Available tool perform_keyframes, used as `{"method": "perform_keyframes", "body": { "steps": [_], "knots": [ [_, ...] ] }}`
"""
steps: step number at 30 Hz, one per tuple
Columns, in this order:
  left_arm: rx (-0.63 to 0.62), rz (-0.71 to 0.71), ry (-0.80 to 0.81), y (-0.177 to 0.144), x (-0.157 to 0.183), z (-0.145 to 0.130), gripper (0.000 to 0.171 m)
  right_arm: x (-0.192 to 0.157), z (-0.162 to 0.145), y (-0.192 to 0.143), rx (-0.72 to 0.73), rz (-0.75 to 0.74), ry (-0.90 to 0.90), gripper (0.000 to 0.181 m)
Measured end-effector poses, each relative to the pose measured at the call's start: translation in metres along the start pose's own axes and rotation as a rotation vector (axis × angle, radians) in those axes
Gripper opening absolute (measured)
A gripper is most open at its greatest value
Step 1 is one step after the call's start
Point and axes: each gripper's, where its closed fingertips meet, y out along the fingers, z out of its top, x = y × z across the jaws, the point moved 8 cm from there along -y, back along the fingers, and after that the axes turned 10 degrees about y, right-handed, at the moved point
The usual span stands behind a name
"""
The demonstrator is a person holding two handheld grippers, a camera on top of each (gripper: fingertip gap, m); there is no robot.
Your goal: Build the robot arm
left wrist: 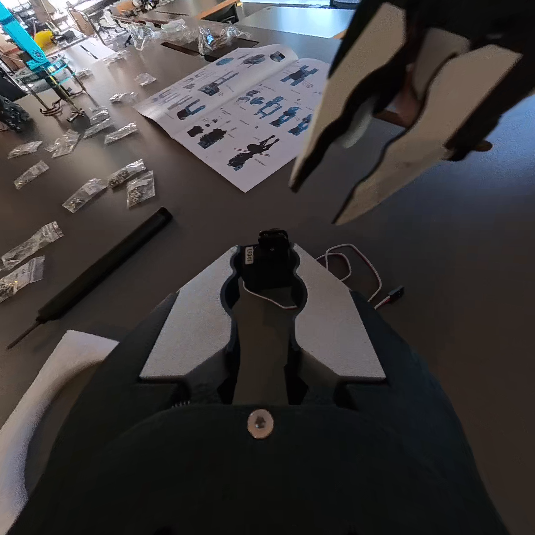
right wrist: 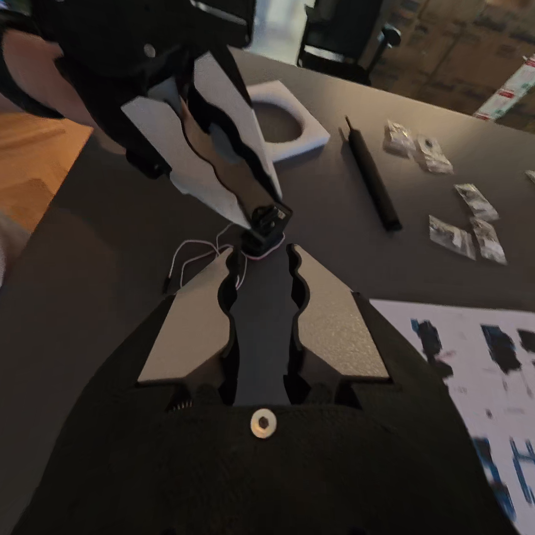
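Observation:
My left gripper point(left wrist: 267, 254) is shut on a small black servo motor point(left wrist: 267, 269), gripping it by the sides at the fingertips, low over the dark table point(left wrist: 434, 304). The servo's white and red wire point(left wrist: 376, 283) trails to the right and ends in a black plug. In the right wrist view the left gripper point(right wrist: 266, 220) comes in from the upper left with the servo point(right wrist: 265, 234) just beyond my right gripper's tips. My right gripper point(right wrist: 262, 250) is open and empty. It also shows in the left wrist view point(left wrist: 317, 202), hovering above and to the right of the servo.
A black screwdriver point(left wrist: 107, 266) lies left of the servo. Several small bags of screws point(left wrist: 139, 188) are scattered beyond it. An open instruction sheet point(left wrist: 237, 110) lies farther back. A white foam piece point(left wrist: 43, 390) sits near the left gripper. A teal frame point(left wrist: 29, 49) stands at far left. The grippers are tip to tip, or close to it.

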Motion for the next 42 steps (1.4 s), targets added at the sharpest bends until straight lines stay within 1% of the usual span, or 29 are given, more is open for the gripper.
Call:
{"method": "perform_keyframes", "body": {
  "steps": [2, 3, 6, 8, 10, 12, 14, 15, 17, 19, 23, 24, 25, 27, 29, 32, 35, 36, 42],
  "knots": [
    [0.006, -0.017, -0.019, 0.0, 0.002, 0.001, 0.027, 0.006, 0.002, 0.008, 0.0, 0.078, -0.003, 0.027],
    [0.004, -0.016, -0.026, 0.0, 0.002, 0.002, 0.024, 0.009, 0.003, 0.01, 0.003, 0.099, 0.001, 0.027],
    [0.0, -0.021, -0.03, 0.001, 0.002, 0.002, 0.019, 0.016, 0.006, 0.015, 0.025, 0.119, 0.012, 0.026],
    [-0.004, -0.026, -0.027, 0.002, 0.001, 0.003, 0.019, 0.015, 0.005, 0.017, 0.019, 0.156, 0.014, 0.006],
    [-0.003, -0.032, -0.034, 0.002, 0.001, 0.002, 0.019, 0.013, 0.002, 0.019, -0.001, 0.172, 0.01, 0.004],
    [0.004, -0.034, -0.05, 0.001, 0.001, 0.001, 0.019, 0.013, 0.0, 0.02, 0.001, 0.147, 0.007, 0.005],
    [0.006, -0.024, -0.062, -0.001, 0.0, 0.0, 0.019, 0.012, 0.0, 0.018, 0.017, 0.135, 0.019, 0.01],
    [0.003, -0.014, -0.067, -0.002, 0.0, -0.001, 0.021, 0.011, 0.0, 0.017, 0.027, 0.123, 0.028, 0.013],
    [-0.009, 0.003, -0.078, -0.005, -0.002, -0.003, 0.03, 0.011, 0.0, 0.015, 0.04, 0.097, 0.019, 0.024],
    [-0.004, -0.004, -0.093, -0.007, -0.004, -0.003, 0.03, 0.012, 0.001, 0.017, 0.041, 0.078, -0.007, 0.026],
    [0.004, -0.05, -0.11, -0.006, -0.004, 0.0, 0.015, 0.013, 0.006, 0.025, 0.037, 0.115, -0.014, 0.023],
    [-0.001, -0.056, -0.102, -0.005, -0.004, 0.001, 0.013, 0.012, 0.007, 0.027, 0.031, 0.13, -0.014, 0.017],
    [-0.007, -0.055, -0.088, -0.005, -0.003, 0.002, 0.01, 0.011, 0.007, 0.028, 0.018, 0.14, -0.017, 0.014],
    [-0.018, -0.046, -0.058, -0.005, -0.002, 0.003, 0.009, 0.011, 0.008, 0.027, 0.011, 0.124, -0.044, 0.012],
    [-0.023, -0.052, -0.046, -0.005, -0.001, 0.003, 0.0, 0.011, 0.009, 0.027, 0.002, 0.115, -0.05, 0.011],
    [-0.023, -0.039, -0.054, -0.005, -0.002, 0.003, 0.002, 0.01, 0.009, 0.028, -0.004, 0.104, -0.054, 0.011],
    [-0.02, -0.031, -0.081, -0.005, -0.004, 0.002, 0.021, 0.008, 0.01, 0.028, -0.012, 0.101, -0.062, 0.012],
    [-0.02, -0.036, -0.089, -0.005, -0.004, 0.001, 0.023, 0.008, 0.01, 0.028, -0.015, 0.098, -0.065, 0.013],
    [-0.021, -0.059, -0.091, 0.0, -0.005, 0.001, 0.016, 0.008, 0.01, 0.026, -0.035, 0.089, -0.063, 0.02]
  ]
}}
